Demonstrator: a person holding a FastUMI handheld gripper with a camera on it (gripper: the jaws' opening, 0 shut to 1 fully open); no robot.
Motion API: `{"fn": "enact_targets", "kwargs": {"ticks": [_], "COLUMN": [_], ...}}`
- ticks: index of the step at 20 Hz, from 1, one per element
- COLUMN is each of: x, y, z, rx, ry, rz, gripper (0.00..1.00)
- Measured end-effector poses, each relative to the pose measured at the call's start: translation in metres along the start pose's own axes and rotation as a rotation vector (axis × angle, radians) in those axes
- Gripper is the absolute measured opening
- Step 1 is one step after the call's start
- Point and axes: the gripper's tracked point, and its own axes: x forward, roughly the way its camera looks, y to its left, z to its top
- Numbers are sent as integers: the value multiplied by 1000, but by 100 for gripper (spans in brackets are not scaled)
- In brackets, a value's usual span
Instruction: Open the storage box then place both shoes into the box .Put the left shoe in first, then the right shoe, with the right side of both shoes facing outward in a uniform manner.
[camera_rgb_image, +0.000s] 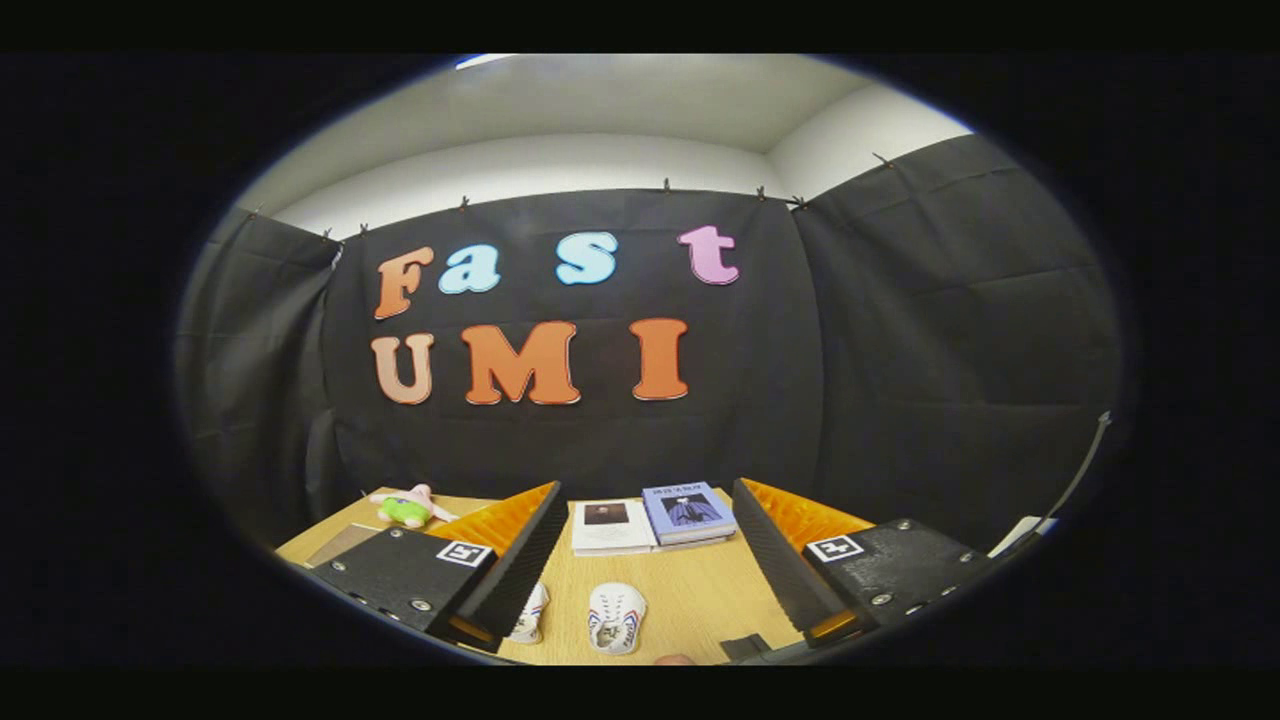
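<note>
Tongs (640, 590) spread wide above light wooden tabletop (700, 600), gripping nothing, two small white shoes with red-blue trim (616, 617) between fingers, two stacked books (655, 520) beyond, cover writing unreadable.

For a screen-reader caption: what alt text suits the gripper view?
The hand-held gripper hangs open above a wooden table, two small white shoes below its fingers. Beyond lie two books and a plush toy.

Wooden table (690, 600), two books (655, 520) — side by side, plush toy (408, 508)
</note>
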Motion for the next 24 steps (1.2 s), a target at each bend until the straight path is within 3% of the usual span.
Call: {"fn": "enact_targets", "kwargs": {"ticks": [8, 24], "x": [9, 37], "y": [14, 110], "z": [-38, -155], "rx": [35, 242], "ry": [58, 280], "rz": [53, 301], "gripper": [99, 99]}}
